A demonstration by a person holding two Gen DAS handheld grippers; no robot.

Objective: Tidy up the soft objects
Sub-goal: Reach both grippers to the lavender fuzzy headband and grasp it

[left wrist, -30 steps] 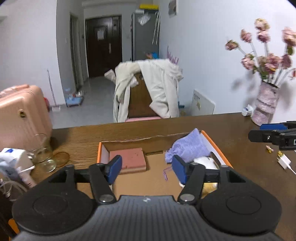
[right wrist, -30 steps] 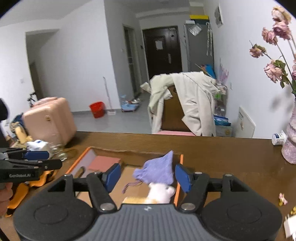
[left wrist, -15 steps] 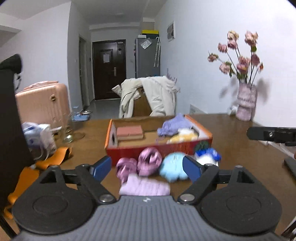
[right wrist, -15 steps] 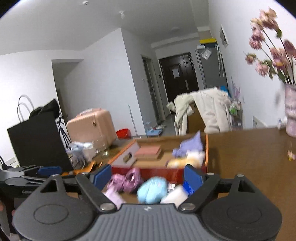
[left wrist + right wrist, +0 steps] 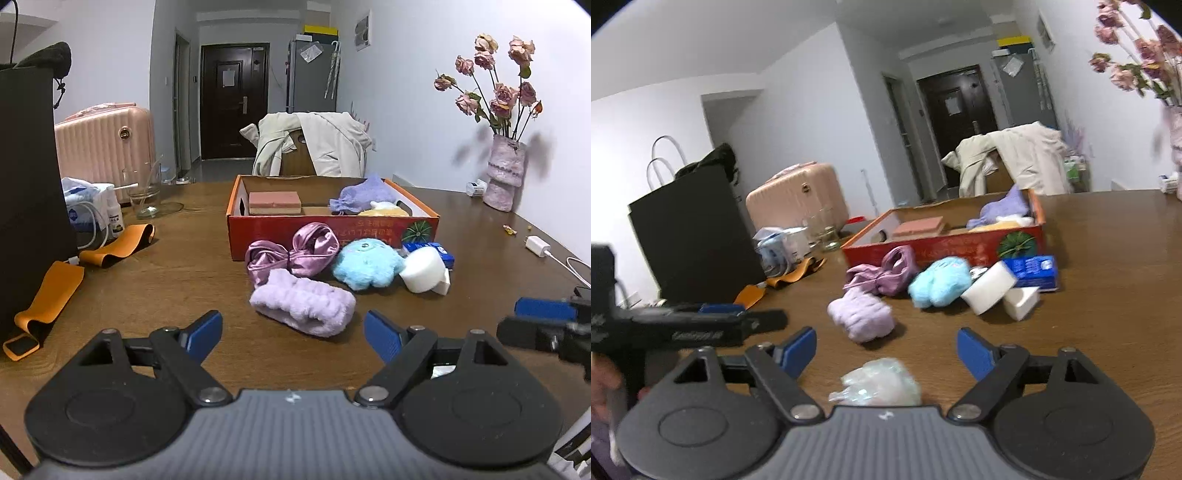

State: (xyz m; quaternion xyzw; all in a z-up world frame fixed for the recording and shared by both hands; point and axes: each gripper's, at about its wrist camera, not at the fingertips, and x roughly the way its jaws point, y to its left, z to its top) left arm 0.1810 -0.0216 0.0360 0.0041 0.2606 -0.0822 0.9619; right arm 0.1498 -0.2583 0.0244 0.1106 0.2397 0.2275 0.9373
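An orange-red cardboard box (image 5: pixel 332 227) (image 5: pixel 945 251) stands on the brown table. It holds a pink sponge block (image 5: pixel 274 202), a purple pouch (image 5: pixel 360 194) and a yellow-white plush (image 5: pixel 384 209). In front of it lie a satin purple bow (image 5: pixel 291 251), a lilac fluffy headband (image 5: pixel 303 302) (image 5: pixel 862 319), a blue plush (image 5: pixel 367 264) (image 5: pixel 940 281) and a white sponge (image 5: pixel 423 269). My left gripper (image 5: pixel 293 332) is open and empty, just short of the headband. My right gripper (image 5: pixel 886 349) is open, with a crinkled clear-wrapped bundle (image 5: pixel 877 382) on the table between its fingers.
A blue packet (image 5: pixel 1032 271) lies by the white sponge. Orange straps (image 5: pixel 110 251), a glass (image 5: pixel 142 192), a black bag (image 5: pixel 26 192) and white packets stand at the left. A vase of flowers (image 5: pixel 504 177) and a white charger (image 5: pixel 537 245) are at the right.
Both grippers have pulled back from above the box to the table's near side and opened wider. The soft things in front of the box have come into view.
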